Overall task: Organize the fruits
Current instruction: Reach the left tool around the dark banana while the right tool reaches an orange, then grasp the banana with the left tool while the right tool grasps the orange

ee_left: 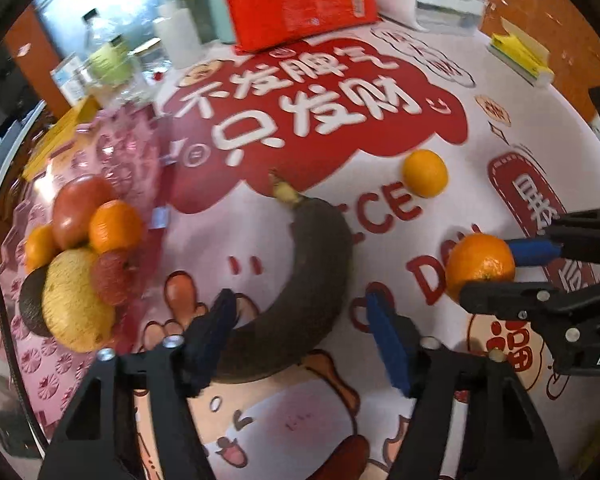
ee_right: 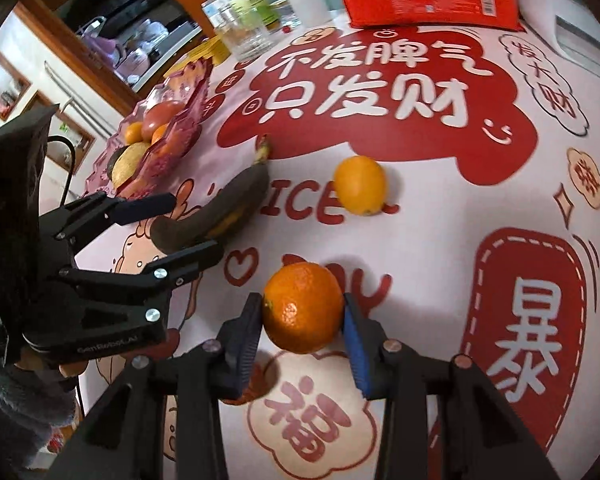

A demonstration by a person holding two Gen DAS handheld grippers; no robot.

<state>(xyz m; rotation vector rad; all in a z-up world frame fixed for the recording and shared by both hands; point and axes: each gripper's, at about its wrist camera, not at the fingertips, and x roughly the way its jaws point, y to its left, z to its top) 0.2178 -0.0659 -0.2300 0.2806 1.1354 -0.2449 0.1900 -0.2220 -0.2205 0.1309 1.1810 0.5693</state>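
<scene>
The right tongs (ee_right: 303,334) are pinching a tangerine (ee_right: 303,307) low in the middle of the right wrist view, both pads flat against its sides. The left tongs (ee_left: 300,322) stand spread on either side of a blackened banana (ee_left: 300,280) at the centre of the left wrist view. The pad on the picture's left is touching or nearly touching the banana, and the one on the right is clearly off it. The pink glass fruit dish (ee_left: 132,152), at the left edge of that view, is already piled with fruit. A second, yellower orange (ee_left: 425,173) lies loose on the desk (ee_left: 480,128), to the right of the banana's stem.

To do this well, I would seat the left pads square across the banana's thick middle and squeeze gently, since fruit this dark is likely soft. The tangerine should be lifted straight up before heading toward the dish, and both fruits set in a gap rather than on the heap, where they could roll off.
</scene>
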